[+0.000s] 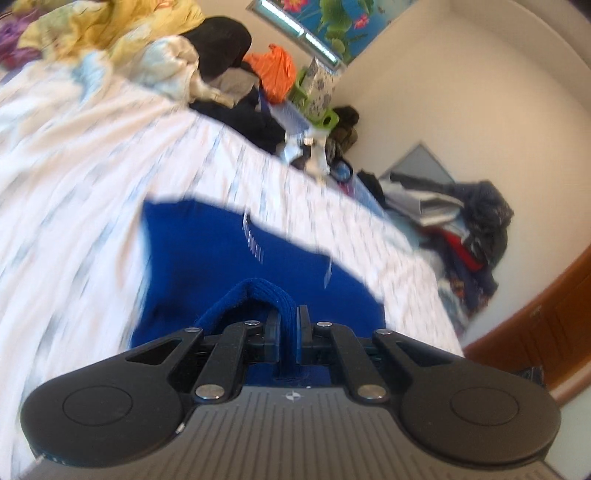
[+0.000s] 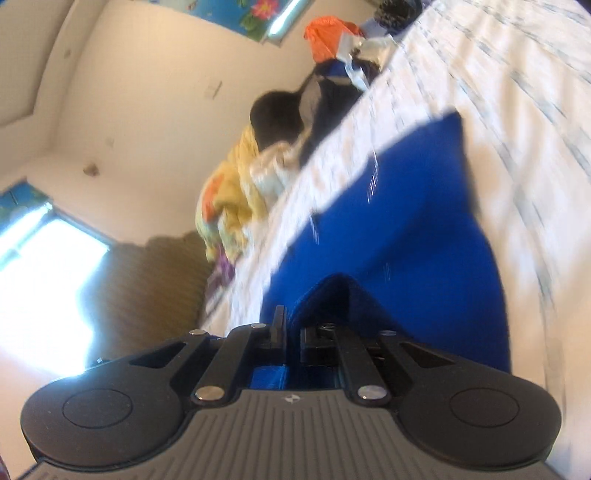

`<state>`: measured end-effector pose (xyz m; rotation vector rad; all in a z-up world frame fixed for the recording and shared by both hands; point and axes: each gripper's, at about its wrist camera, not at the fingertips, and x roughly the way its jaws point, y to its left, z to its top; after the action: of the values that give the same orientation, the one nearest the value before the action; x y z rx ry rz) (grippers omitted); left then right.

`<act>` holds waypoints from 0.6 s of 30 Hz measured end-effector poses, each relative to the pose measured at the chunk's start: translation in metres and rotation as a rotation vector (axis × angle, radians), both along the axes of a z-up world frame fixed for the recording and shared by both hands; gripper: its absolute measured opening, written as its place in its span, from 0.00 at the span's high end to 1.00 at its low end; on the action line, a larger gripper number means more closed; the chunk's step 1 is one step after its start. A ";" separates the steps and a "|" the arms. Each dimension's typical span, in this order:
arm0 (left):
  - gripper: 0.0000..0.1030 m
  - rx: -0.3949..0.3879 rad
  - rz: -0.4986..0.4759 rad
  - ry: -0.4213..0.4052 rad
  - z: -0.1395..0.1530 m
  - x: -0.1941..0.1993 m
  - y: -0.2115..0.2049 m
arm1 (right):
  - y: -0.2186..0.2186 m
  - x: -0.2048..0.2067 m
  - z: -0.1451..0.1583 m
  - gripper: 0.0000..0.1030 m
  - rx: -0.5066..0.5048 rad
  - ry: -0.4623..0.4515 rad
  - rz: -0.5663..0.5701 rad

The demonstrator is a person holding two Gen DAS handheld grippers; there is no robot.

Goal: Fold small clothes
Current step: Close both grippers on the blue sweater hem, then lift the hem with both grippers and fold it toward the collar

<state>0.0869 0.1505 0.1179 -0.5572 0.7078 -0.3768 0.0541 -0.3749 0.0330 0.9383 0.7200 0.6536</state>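
A bright blue garment [image 1: 207, 254] lies spread over the white patterned bedsheet [image 1: 74, 158]. My left gripper [image 1: 288, 325] is shut on a ribbed edge of the blue garment, which loops up between the pads. In the right wrist view the same blue garment [image 2: 406, 229] stretches away across the bed, and my right gripper [image 2: 291, 325] is shut on another bunched edge of it. Both views are blurred by motion. The garment's near part is hidden under the grippers.
A yellow floral quilt [image 1: 110, 26] and dark clothes [image 1: 221, 40] pile at the bed's far side, with an orange bag [image 1: 275, 70]. More clothes [image 1: 476, 236] heap beyond the bed by the wall. A bright window [image 2: 48, 266] and a brown headboard [image 2: 155, 288] show in the right wrist view.
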 end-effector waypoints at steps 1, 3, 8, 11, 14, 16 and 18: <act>0.93 0.002 0.016 -0.008 0.001 0.020 -0.002 | -0.001 0.023 -0.001 0.94 0.006 -0.001 -0.010; 0.93 0.007 0.039 -0.011 -0.001 0.061 -0.009 | -0.004 0.072 -0.006 0.94 0.000 0.008 -0.051; 0.91 0.110 0.080 -0.002 -0.024 0.153 -0.026 | -0.010 0.171 -0.034 0.90 0.028 0.077 -0.172; 0.57 0.159 0.135 0.012 -0.042 0.189 -0.025 | -0.009 0.208 -0.047 0.59 0.006 0.119 -0.253; 0.18 0.108 0.220 0.000 -0.038 0.176 -0.007 | -0.005 0.211 -0.039 0.19 -0.096 0.089 -0.332; 0.11 0.115 0.200 -0.069 -0.026 0.150 -0.001 | -0.005 0.199 -0.028 0.19 -0.100 0.038 -0.298; 0.11 0.224 0.198 -0.095 -0.017 0.116 -0.005 | -0.003 0.173 -0.016 0.19 -0.155 -0.016 -0.249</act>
<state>0.2030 0.1456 0.1009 -0.3905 0.5880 -0.1357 0.2270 -0.3775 0.0172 0.8613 0.6178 0.3800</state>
